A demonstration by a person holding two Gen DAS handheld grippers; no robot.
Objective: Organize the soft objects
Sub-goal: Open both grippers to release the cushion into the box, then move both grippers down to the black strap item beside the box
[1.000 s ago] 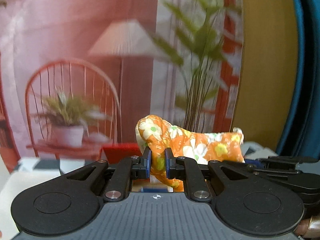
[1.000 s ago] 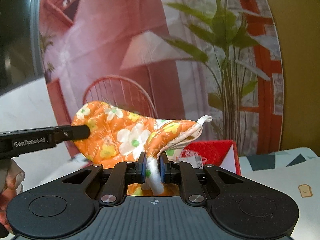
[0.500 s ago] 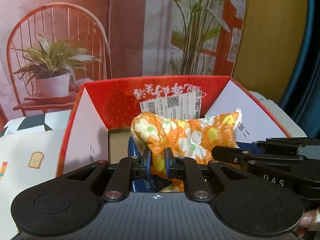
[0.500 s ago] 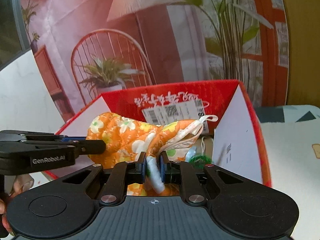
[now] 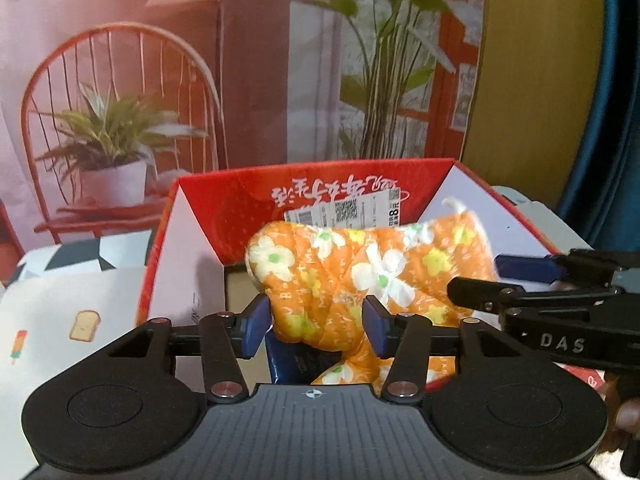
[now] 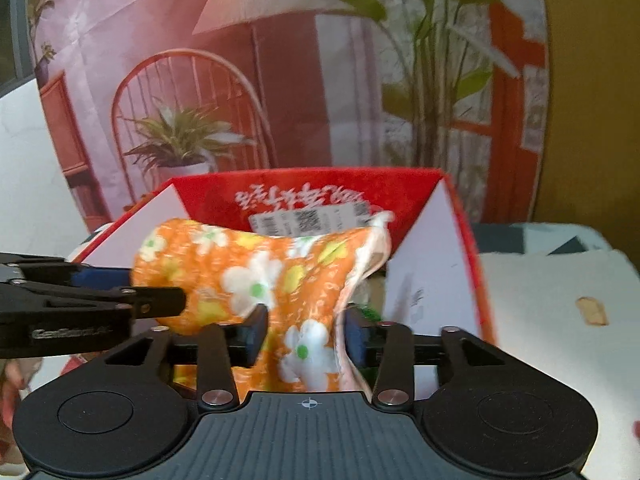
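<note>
A table [image 5: 72, 300] covered with a white cloth printed with toast and popsicle motifs carries a red cardboard box [image 5: 248, 204] at its far side.

Both hand-held grippers [image 5: 316, 330] [image 6: 306, 334] just opened.

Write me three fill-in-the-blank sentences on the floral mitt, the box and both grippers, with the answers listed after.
1. The quilted mitt is ____ with white and yellow flowers.
2. The mitt hangs over the open red ____, which has a shipping label on its far wall.
3. The jaws of the left gripper and the right gripper have just been ____, and the mitt lies between them.

Missing words: orange; box; opening
</note>
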